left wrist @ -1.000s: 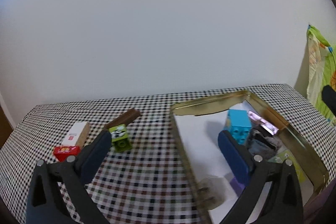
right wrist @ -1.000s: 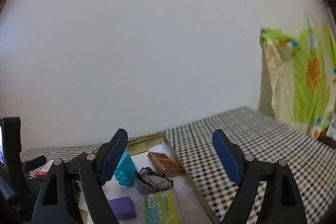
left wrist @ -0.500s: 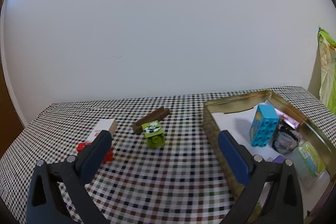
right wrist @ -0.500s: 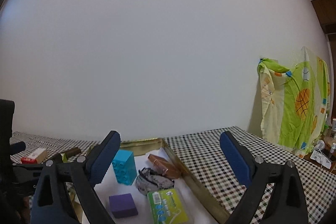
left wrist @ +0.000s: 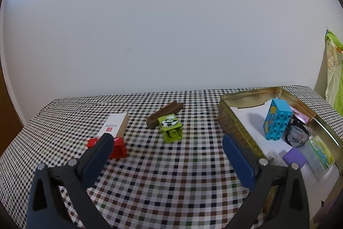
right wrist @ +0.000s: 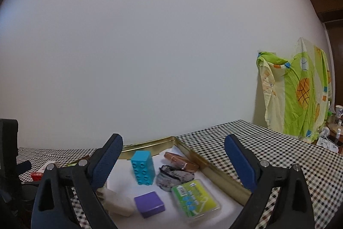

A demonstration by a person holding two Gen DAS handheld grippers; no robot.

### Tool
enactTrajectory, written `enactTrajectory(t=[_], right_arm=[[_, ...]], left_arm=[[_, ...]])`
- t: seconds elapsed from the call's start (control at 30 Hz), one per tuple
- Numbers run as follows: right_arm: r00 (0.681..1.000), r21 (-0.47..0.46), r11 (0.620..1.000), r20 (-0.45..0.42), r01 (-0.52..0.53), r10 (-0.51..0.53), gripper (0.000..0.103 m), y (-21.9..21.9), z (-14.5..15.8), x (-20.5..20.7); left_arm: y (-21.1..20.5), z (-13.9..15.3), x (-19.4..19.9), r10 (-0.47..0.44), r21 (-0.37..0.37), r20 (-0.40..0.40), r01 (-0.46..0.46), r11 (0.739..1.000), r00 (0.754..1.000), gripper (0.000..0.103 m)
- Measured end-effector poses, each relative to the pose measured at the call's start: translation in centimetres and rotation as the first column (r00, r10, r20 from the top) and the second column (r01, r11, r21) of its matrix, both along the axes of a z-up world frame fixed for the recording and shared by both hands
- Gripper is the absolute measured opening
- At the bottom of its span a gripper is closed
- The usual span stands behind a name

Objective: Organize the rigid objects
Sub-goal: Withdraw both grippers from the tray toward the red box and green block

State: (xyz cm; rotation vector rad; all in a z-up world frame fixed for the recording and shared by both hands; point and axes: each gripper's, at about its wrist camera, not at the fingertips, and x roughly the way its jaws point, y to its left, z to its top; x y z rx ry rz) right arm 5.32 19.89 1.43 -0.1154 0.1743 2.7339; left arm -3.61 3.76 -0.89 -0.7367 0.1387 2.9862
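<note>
A gold tin tray (left wrist: 240, 98) lined with white paper holds a blue brick (left wrist: 277, 119), a grey stone (left wrist: 298, 135), a purple block (left wrist: 294, 157) and a green packet (left wrist: 321, 152). On the checked cloth to its left lie a green brick (left wrist: 170, 128), a brown bar (left wrist: 165, 114), a white box (left wrist: 114, 125) and a red brick (left wrist: 116, 147). My left gripper (left wrist: 167, 158) is open and empty above the cloth, in front of the green brick. My right gripper (right wrist: 173, 162) is open and empty over the tray (right wrist: 214, 169), behind the blue brick (right wrist: 143, 167).
A white wall stands right behind the table. A green patterned cloth (right wrist: 298, 96) hangs at the right past the table's edge. A brown wrapped bar (right wrist: 181, 161) and a pale clear piece (right wrist: 116, 203) also lie in the tray. The left gripper's body (right wrist: 8, 164) shows at the left of the right wrist view.
My left gripper has swung left, from over the tray to over the cloth facing the green brick. My right gripper has shifted over the tray. Both stay open.
</note>
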Motion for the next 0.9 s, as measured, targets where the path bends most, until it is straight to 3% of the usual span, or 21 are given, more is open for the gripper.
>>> enactTrajectory(t=[0.9], right_arm=[[0.993,-0.016,0.993,0.031,-0.113,0.113,0.097,-7.6,-0.7,-3.6]], left_arm=[[-8.8,-1.2,-2.8,0.107,0.064,0.086,-0.113,0.992,0.991,0.102]])
